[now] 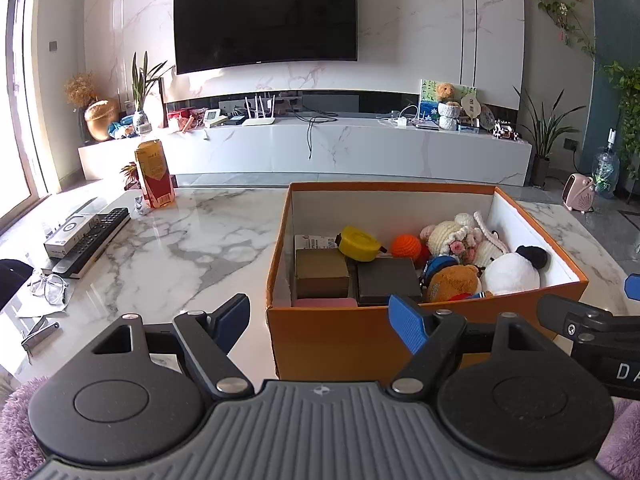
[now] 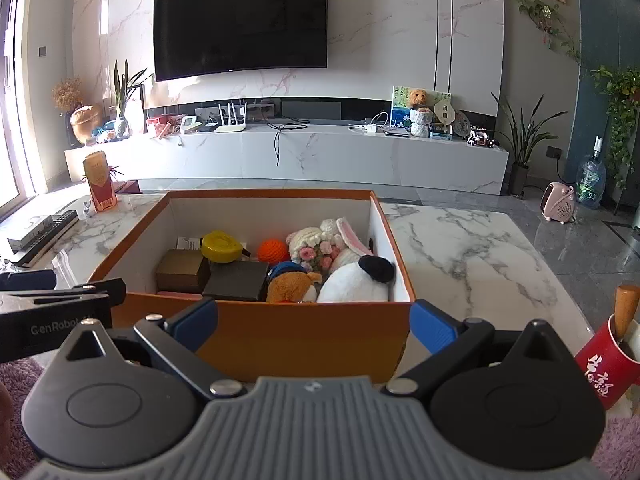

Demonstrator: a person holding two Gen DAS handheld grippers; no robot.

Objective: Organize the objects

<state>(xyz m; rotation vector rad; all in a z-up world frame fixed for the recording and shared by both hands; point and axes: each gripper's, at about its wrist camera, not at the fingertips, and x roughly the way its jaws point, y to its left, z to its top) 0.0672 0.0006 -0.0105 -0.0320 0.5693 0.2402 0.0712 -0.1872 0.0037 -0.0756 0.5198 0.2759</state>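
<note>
Both wrist cameras sit low at the worktop's (image 1: 192, 248) near edge, looking across it toward the wall-mounted television (image 1: 265, 16) — each close behind its own tongs. The left view stands off the orange box's (image 1: 340, 336) near-left corner; the right view faces that box's near wall squarely. They share the box, its contents and the television wall.

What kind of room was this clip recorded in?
Most likely a home living room: a big wall-mounted TV above a long marble media console, and a marble coffee table holding an orange box of toys.
</note>
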